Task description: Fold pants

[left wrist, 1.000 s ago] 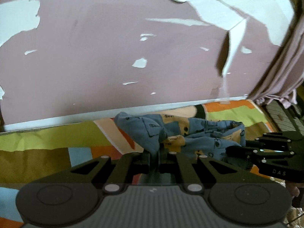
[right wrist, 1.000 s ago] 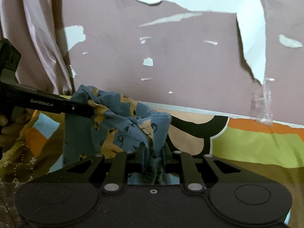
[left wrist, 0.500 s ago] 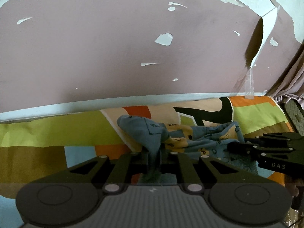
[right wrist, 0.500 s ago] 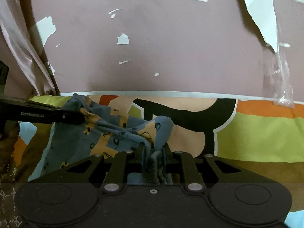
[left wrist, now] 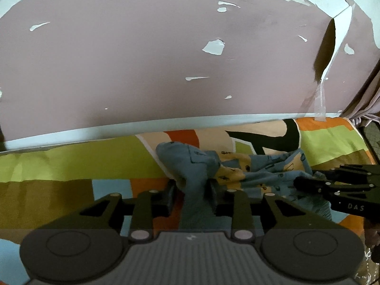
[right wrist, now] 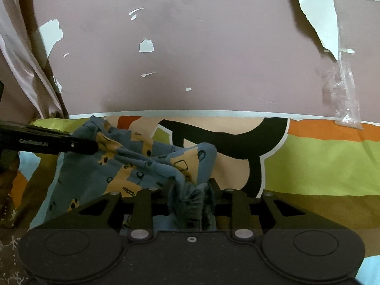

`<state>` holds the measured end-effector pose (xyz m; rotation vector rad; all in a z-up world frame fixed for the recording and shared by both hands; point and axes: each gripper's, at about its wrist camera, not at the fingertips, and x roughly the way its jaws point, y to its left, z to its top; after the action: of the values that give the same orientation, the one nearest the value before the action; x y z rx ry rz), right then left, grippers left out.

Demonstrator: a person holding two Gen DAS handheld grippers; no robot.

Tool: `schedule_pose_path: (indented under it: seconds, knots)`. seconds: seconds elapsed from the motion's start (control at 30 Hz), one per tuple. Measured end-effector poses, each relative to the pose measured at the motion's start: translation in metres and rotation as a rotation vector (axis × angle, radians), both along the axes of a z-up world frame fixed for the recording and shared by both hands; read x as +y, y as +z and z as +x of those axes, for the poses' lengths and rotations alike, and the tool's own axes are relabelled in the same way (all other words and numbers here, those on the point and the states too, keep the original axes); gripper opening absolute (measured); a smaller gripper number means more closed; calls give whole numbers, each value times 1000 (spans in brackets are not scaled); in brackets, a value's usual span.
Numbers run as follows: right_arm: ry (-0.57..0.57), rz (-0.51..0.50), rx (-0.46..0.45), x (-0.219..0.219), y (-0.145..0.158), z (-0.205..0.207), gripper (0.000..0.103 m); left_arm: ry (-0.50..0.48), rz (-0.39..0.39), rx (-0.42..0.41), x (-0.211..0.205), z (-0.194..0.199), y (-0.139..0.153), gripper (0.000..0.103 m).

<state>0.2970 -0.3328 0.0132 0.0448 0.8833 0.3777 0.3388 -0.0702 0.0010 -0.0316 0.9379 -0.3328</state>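
The pants (left wrist: 239, 168) are blue with tan patches and small dark prints. They hang bunched between my two grippers above the bed. My left gripper (left wrist: 192, 190) is shut on one blue edge of the pants. My right gripper (right wrist: 192, 191) is shut on a gathered wad of the pants (right wrist: 133, 163). The right gripper also shows at the right of the left wrist view (left wrist: 332, 187). The left gripper shows as a black bar at the left of the right wrist view (right wrist: 47, 142).
A bedsheet (right wrist: 320, 163) with green, orange, tan, black and light-blue blocks lies below. A mauve wall (left wrist: 142, 59) with peeling paint stands close behind it. A pink curtain (right wrist: 21, 59) hangs at the side. Clear tape (right wrist: 344, 95) dangles from the wall.
Both grippers have dropped and tipped toward the bed with the pants held, so more bedsheet shows. The pants now hang lower and more spread between them.
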Motion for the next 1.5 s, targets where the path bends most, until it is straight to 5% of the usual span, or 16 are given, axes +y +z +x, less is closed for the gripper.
schedule_pose_path:
  seconds: [0.17,0.4,0.57,0.7,1.07,1.23,1.37,1.5]
  knots:
    - [-11,-70,-13,5,4,-3,49,19,69,-23,-2,-5,7,54]
    - [-27,-76,-62,-2,27,-16,76,26,71,-73,3,-21,31,86]
    - [-56,-49,-121,-6,53,-31,89,45,64,-123,4,-36,53,99]
    - [-62,-36,-166,-4,71,-48,98,54,48,-158,3,-51,68,101]
    - [-85,7,-276,8,105,-107,102,126,41,-253,6,-107,95,103]
    - [-130,65,-291,9,105,-129,102,186,-9,-303,16,-138,91,103]
    - [-145,84,-316,9,96,-147,102,245,-55,-261,18,-150,78,103]
    - [-141,62,-341,11,83,-166,102,207,-27,-248,14,-163,70,103]
